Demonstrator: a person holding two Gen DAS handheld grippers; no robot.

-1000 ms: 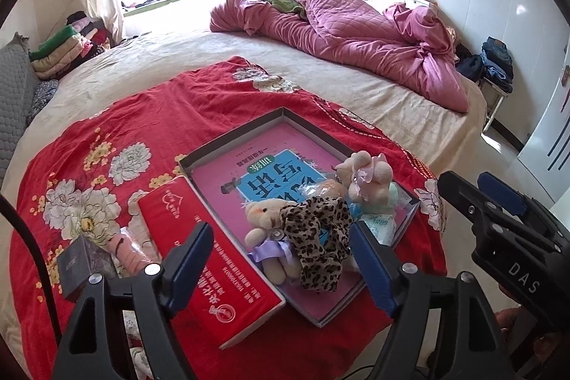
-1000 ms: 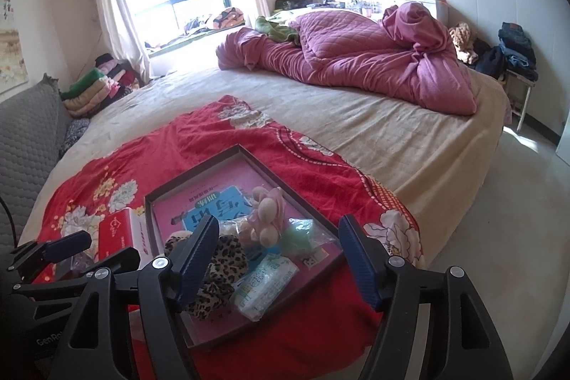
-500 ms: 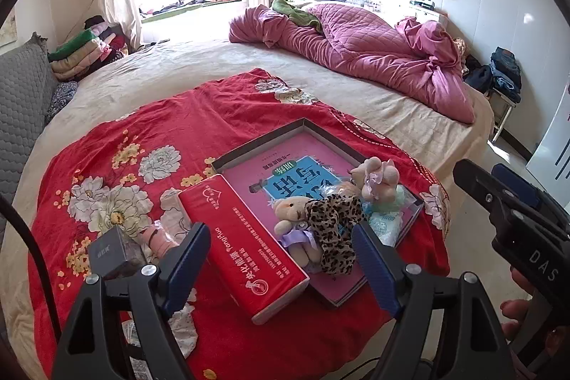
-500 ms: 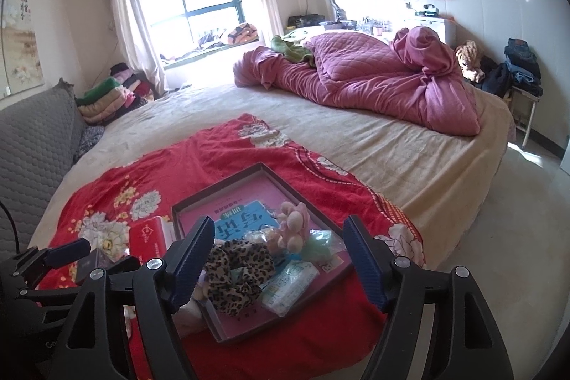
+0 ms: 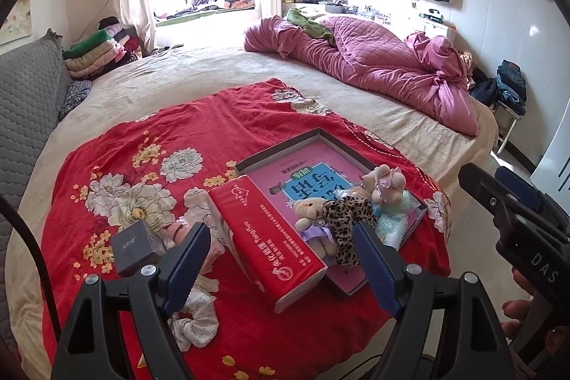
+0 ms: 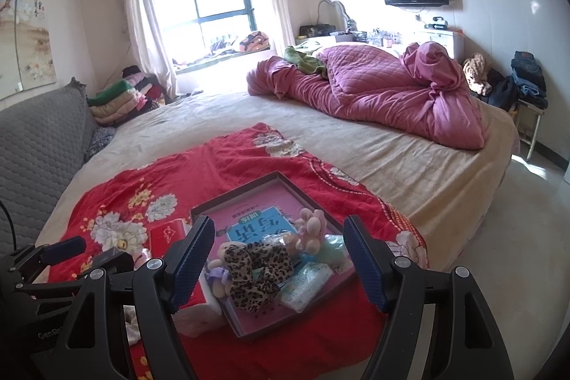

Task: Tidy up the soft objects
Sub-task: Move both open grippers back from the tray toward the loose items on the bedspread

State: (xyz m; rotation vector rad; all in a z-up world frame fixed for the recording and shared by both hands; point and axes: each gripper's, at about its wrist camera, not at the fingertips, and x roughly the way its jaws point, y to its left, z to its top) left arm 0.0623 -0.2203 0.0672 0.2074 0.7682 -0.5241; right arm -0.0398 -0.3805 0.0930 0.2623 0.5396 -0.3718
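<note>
From the left wrist view, the left gripper point(image 5: 281, 269) hangs at the bottom of the frame with its jaws spread and holding nothing. Between them sits a long red box point(image 5: 267, 237) on the red floral blanket point(image 5: 142, 138). Right of centre, the shallow tray point(image 5: 281, 146) holds a teddy bear point(image 5: 313, 219), a leopard scrunchie point(image 5: 349, 219) and a pink plush point(image 5: 386, 182). Only this view shows the small dark box point(image 5: 133, 246) and the white scrunchie point(image 5: 196, 319) at lower left.

From the right wrist view, the right gripper point(image 6: 279, 259) also has its jaws spread and empty. Here the leopard scrunchie point(image 6: 254, 273) lies centred between them in the tray point(image 6: 245, 187) – with a tissue packet point(image 6: 308, 282) just right of it.
</note>
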